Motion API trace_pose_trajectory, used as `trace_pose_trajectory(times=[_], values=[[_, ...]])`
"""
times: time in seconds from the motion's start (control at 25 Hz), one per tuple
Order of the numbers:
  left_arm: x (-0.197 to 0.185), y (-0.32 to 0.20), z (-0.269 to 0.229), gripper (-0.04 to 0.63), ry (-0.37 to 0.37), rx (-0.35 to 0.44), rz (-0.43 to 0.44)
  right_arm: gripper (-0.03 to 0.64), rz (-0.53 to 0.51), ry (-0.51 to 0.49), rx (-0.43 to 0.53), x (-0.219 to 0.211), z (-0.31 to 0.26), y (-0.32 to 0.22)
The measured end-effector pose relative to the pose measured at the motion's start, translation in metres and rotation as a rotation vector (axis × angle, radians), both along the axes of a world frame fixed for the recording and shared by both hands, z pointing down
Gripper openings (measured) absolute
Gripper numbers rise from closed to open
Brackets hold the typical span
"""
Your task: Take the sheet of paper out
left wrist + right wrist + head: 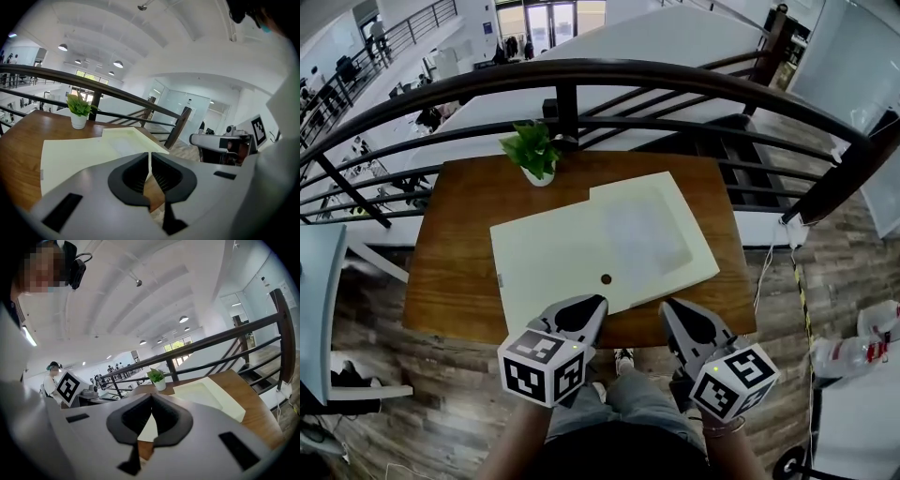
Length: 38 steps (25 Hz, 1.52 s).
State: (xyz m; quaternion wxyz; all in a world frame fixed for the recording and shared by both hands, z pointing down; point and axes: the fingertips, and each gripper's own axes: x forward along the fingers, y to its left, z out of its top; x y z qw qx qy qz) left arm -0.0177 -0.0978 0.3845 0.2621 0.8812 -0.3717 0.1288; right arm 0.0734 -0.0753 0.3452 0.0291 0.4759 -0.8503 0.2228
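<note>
Just beside folder [581, 253]: left gripper [596, 301], right gripper [667, 306], closed.

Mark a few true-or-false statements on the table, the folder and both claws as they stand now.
1. The pale yellow paper folder lies flat on the brown wooden table. True.
2. The small green plant in a white pot stands on the folder. False: it stands on bare table beyond the folder's far edge.
3. The left claw has its jaws together. True.
4. The right claw is wide open. False: its jaws are together, at the folder's near edge.
</note>
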Motion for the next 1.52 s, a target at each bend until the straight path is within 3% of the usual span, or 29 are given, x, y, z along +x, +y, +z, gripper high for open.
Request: trace_pose_trajectory(times=[0.36, 0.76, 1.28, 1.52], values=[[0.015, -0.062, 0.016, 0.031, -0.009, -0.038, -0.049, 0.028, -0.052, 0.01, -0.049, 0.02, 0.017, -0.061], [0.031, -0.107, 0.05, 0.031, -0.052, -0.136, -0.076, 0.028, -0.112, 0.005, -0.122, 0.033, 0.042, -0.119], [0.044, -0.123, 0.108, 0.031, -0.112, -0.305, -0.157, 0.028, -0.209, -0.016, -0.209, 0.033, 0.073, -0.158], [0.045, -0.141, 0.128, 0.032, -0.145, -0.338, -0.171, 0.028, -0.242, -0.018, -0.242, 0.028, 0.087, -0.168]])
